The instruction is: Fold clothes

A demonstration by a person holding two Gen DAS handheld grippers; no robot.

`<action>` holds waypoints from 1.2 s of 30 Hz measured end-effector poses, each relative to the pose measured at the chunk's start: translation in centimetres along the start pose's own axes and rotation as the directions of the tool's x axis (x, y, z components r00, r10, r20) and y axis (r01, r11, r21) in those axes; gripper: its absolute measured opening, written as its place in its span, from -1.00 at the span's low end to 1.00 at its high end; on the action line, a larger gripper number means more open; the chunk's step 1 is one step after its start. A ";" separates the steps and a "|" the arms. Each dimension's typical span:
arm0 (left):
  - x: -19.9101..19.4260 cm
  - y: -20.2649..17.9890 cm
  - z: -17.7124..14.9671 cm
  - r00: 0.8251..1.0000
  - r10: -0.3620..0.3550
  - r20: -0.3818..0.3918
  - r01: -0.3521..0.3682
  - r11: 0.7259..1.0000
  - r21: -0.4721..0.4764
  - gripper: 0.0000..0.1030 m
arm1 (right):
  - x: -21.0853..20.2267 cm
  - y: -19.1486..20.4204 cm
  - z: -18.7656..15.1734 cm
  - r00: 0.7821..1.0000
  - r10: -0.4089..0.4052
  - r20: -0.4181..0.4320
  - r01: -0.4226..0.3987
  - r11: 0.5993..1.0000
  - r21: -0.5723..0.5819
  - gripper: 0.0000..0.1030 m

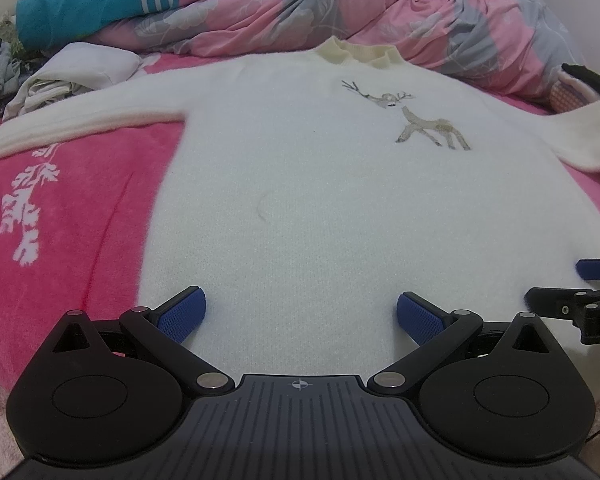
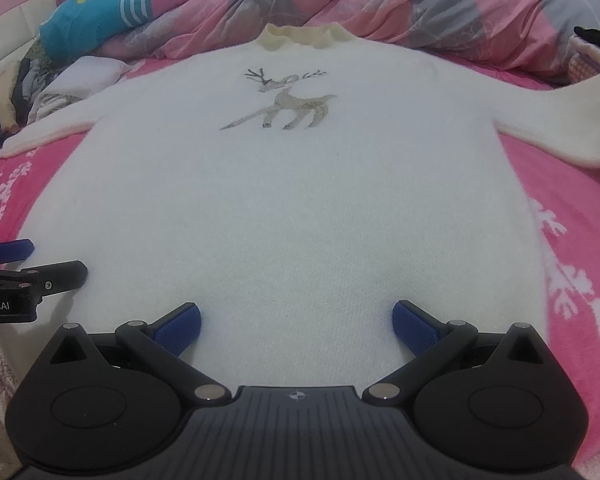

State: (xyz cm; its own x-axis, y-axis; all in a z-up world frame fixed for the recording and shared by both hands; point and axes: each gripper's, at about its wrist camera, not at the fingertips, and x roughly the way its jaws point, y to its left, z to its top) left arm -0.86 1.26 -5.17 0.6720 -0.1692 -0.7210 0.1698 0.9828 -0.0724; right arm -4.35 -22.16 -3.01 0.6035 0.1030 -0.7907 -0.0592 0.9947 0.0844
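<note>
White reindeer sweater point(image 1: 300, 184) spread flat, front up, on a pink bed blanket point(image 1: 72, 208); left tongs point(image 1: 300, 316) and right tongs point(image 2: 296, 322) gape empty over its hem, likely poised to grip

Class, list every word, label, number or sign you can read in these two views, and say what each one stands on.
"obot.AI": white letters on the black body of the left hand-held gripper, its start cut off by the picture's edge.
One white letter on the right hand-held gripper: cut off, unreadable.
White sweater: a deer picture, no words.
</note>
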 end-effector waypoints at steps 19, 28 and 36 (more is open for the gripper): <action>0.0 -1.8 4.5 0.997 -0.034 0.065 0.034 0.999 -0.006 1.00 | -0.2 0.0 0.4 1.000 0.007 -0.020 -0.008 0.999 -0.034 1.00; 3.0 -2.5 6.8 0.998 0.010 0.062 -0.008 1.000 -0.022 1.00 | -0.2 -3.5 4.7 1.000 -0.001 0.023 -0.003 0.986 0.168 1.00; 5.5 -1.5 6.2 0.999 0.038 -0.002 -0.038 0.998 -0.053 1.00 | 2.5 -2.0 3.4 0.994 -0.103 0.027 0.103 0.995 -0.016 1.00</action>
State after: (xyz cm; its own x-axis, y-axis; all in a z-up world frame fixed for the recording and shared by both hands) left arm 7.02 -1.62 -4.71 0.6762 -0.1313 -0.7249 0.1058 0.9911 -0.0808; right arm -0.05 -23.86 -3.12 0.6273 0.0003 -0.7788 -0.0091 0.9999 -0.0069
